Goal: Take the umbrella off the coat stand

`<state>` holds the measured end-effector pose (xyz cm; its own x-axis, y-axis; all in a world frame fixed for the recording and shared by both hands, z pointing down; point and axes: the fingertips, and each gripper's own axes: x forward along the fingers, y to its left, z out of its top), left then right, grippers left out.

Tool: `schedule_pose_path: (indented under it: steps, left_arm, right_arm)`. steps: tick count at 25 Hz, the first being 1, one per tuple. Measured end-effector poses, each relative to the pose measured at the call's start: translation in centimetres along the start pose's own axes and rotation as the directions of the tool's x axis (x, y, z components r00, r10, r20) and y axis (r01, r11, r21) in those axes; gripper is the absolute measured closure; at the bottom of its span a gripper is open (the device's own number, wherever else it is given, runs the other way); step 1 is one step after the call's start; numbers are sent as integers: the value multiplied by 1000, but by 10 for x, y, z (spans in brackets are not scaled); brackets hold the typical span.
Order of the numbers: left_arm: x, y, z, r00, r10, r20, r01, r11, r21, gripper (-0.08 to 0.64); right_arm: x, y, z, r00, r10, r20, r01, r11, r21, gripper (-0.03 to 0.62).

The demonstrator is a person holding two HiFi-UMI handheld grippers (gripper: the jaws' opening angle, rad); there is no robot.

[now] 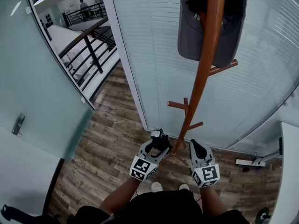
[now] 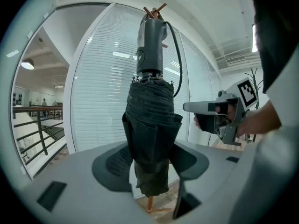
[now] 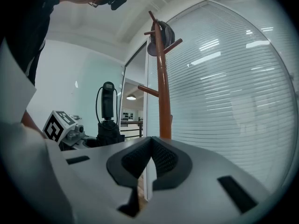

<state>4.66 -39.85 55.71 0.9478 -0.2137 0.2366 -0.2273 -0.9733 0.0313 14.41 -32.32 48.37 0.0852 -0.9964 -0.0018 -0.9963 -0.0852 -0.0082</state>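
A folded black umbrella (image 2: pixel 152 120) with a grey handle and a cord loop stands upright between the jaws of my left gripper (image 2: pixel 150 163), which is shut on its cloth. In the head view the left gripper (image 1: pixel 161 141) holds the umbrella (image 1: pixel 163 146) low beside the brown wooden coat stand (image 1: pixel 202 73), off its pegs. My right gripper (image 1: pixel 196 147) hangs just right of the pole, shut with nothing in it (image 3: pixel 150 158). The right gripper view shows the coat stand (image 3: pixel 162 87) ahead and the umbrella (image 3: pixel 108 120) to the left.
A grey cap (image 1: pixel 191 27) hangs at the top of the stand. Behind it is a glass wall with white blinds (image 1: pixel 154 55). A frosted glass door (image 1: pixel 32 87) stands at the left and a stair railing (image 1: pixel 91 45) beyond it. A white desk (image 1: pixel 289 171) lies at the right.
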Motion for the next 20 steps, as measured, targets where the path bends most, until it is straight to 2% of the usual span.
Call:
schedule_pose_path:
  steps: [5,20]
  left_arm:
    - [3,-9,0,1000,-26,0,26,1000,-2,311]
    - [7,-12,7,999,-34,12,34,999,-6,311]
  right_arm:
    - [-4,-1,-6,1000,-13,-16,12,1000,-29,589]
    - [-7,1,-6,1000,-13,-21,12,999,-46,589]
